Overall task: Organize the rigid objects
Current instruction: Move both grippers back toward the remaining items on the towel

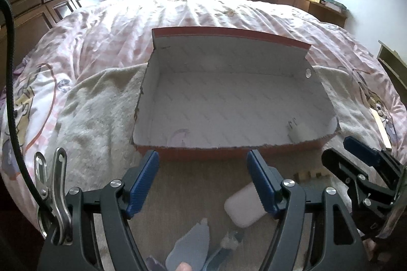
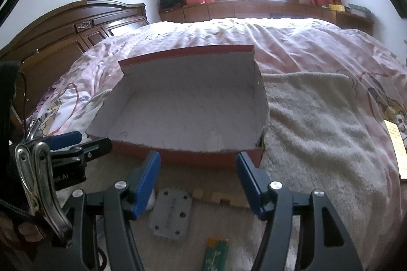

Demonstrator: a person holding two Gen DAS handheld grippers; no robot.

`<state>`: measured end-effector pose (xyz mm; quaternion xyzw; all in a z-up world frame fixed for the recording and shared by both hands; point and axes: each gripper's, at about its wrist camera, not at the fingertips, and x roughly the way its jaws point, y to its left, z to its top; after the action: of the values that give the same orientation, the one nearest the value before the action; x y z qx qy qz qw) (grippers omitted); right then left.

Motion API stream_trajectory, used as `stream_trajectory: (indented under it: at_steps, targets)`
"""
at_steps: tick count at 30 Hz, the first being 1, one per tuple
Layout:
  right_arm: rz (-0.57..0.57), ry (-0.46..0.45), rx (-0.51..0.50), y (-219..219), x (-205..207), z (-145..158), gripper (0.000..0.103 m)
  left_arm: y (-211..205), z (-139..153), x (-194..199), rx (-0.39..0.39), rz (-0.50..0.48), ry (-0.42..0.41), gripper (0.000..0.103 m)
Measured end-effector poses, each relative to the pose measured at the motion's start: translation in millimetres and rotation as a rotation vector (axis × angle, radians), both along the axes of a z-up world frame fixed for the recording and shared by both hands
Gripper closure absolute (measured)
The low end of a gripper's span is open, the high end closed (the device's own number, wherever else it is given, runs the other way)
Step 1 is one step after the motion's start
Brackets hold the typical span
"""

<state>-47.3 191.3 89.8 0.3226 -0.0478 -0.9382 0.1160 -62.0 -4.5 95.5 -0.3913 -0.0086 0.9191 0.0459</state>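
An orange shoe box (image 1: 229, 59) with a white inside lies open on the bed, its lid standing up at the back. In it lie a white charger plug (image 1: 299, 131) at the front right and a small purplish item (image 1: 181, 136) at the front. My left gripper (image 1: 202, 161) hangs open just before the box's front wall, nothing between its fingers. Under it on the blanket are a white case (image 1: 241, 207) and a grey-blue flat piece (image 1: 190, 248). My right gripper (image 2: 198, 164) is open and empty before the same box (image 2: 188, 67), over a grey metal plate (image 2: 171, 216).
Wooden blocks (image 2: 218, 197) and a green packet (image 2: 216, 255) lie near the plate. A cream fleece blanket (image 2: 318, 118) covers the pink quilt (image 1: 114, 24) around the box. A dark wooden headboard (image 2: 63, 37) stands at the left, a window ledge at the back.
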Motion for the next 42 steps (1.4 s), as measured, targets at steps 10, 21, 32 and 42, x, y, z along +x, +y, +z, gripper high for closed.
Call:
stream_trajectory:
  at_steps: [10,21,32,42]
  targets:
    - [0.014,-0.027,0.006,0.5,30.7,-10.6,0.038,-13.9,-6.5,35.8,-0.005,-0.005,-0.012,0.03]
    - [0.022,-0.071,-0.004,3.6,61.5,-24.0,0.038,-31.2,-24.8,74.2,0.004,0.003,-0.067,0.03]
    - [0.045,-0.101,0.005,3.6,86.3,-34.7,0.038,-47.2,-40.7,108.3,-0.014,-0.013,-0.095,0.03]
    - [0.057,-0.156,0.001,4.4,98.5,-46.3,0.038,-68.5,-63.1,131.5,-0.036,-0.01,-0.139,0.03]
